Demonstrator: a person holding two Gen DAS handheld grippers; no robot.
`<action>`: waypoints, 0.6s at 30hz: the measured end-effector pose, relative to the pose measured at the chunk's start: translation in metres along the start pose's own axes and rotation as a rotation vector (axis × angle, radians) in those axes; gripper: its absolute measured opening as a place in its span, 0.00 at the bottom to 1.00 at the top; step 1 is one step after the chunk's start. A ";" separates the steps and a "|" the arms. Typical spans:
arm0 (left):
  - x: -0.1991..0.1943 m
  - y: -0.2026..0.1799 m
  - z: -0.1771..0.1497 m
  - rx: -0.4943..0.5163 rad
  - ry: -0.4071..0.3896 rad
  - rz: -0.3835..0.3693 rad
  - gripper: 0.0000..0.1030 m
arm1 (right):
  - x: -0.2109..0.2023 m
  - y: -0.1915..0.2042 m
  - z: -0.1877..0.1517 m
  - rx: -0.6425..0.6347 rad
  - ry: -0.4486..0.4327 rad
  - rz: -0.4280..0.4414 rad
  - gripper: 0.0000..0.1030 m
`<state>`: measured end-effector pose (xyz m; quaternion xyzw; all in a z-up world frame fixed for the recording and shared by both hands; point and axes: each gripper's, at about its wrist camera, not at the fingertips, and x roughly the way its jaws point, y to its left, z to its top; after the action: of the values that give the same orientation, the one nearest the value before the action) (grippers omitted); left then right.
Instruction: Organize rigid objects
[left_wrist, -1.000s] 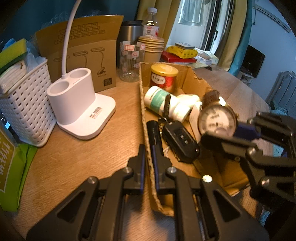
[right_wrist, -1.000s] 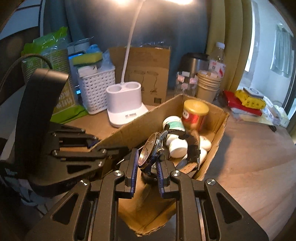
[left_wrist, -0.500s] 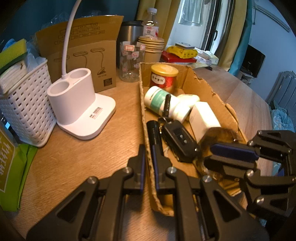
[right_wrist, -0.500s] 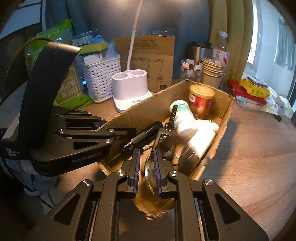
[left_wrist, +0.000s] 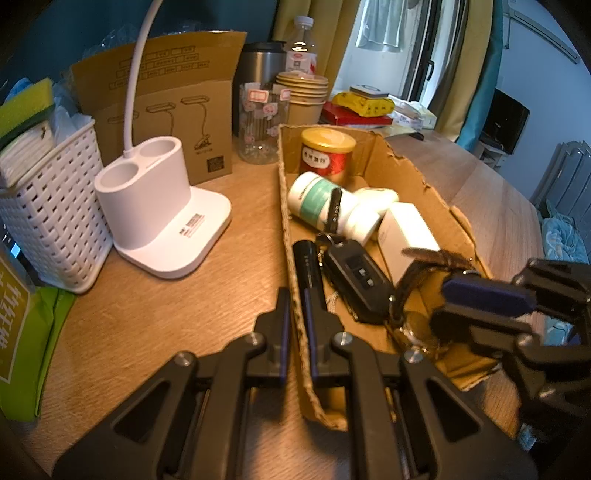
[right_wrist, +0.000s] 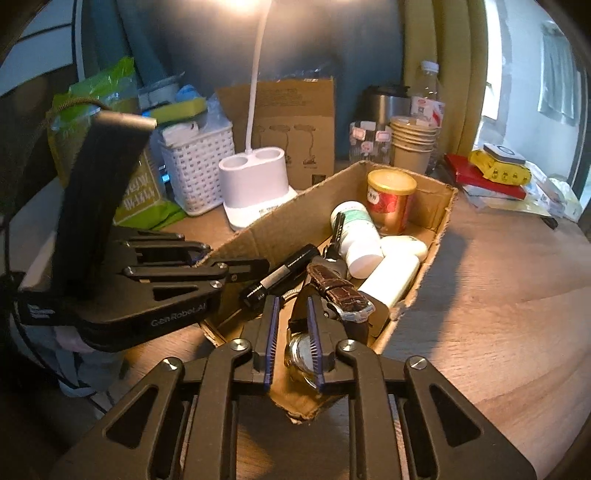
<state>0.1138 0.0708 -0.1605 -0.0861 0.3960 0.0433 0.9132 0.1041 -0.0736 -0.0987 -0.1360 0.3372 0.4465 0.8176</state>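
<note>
An open cardboard box (left_wrist: 406, 155) (right_wrist: 280, 236) lies on the wooden table. It holds a red tin (left_wrist: 327, 155), a white bottle (left_wrist: 317, 199), a white carton (left_wrist: 406, 232), a car key (left_wrist: 358, 273) and a black flashlight (left_wrist: 308, 266). My left gripper (left_wrist: 297, 332) is shut on the box's left wall near its front corner. My right gripper (right_wrist: 291, 332) is low inside the box's near end, shut on a wristwatch (right_wrist: 301, 350) (left_wrist: 417, 325). Its brown leather strap (right_wrist: 340, 291) arches up over the key.
Left of the box stand a white lamp base (left_wrist: 162, 214), a white basket (left_wrist: 48, 206) and a green packet (left_wrist: 22, 332). Behind it are a brown carton (left_wrist: 166, 110), a glass jar (left_wrist: 258, 125), stacked paper cups (left_wrist: 306, 96) and books (left_wrist: 362, 107).
My right gripper has sunk with the watch from above the box down into its near end, and the watch has tipped over. The left gripper has kept still on the box wall.
</note>
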 end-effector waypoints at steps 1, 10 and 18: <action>0.000 0.000 0.000 0.000 0.000 0.000 0.09 | -0.004 0.000 0.001 0.009 -0.010 0.000 0.29; 0.000 0.000 0.000 0.006 -0.012 0.002 0.09 | -0.039 -0.011 0.002 0.095 -0.098 -0.146 0.51; 0.001 0.000 0.001 0.009 -0.016 0.003 0.09 | -0.065 -0.031 -0.004 0.191 -0.130 -0.349 0.54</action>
<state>0.1154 0.0713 -0.1605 -0.0811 0.3891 0.0438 0.9166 0.1032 -0.1347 -0.0603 -0.0853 0.2959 0.2719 0.9117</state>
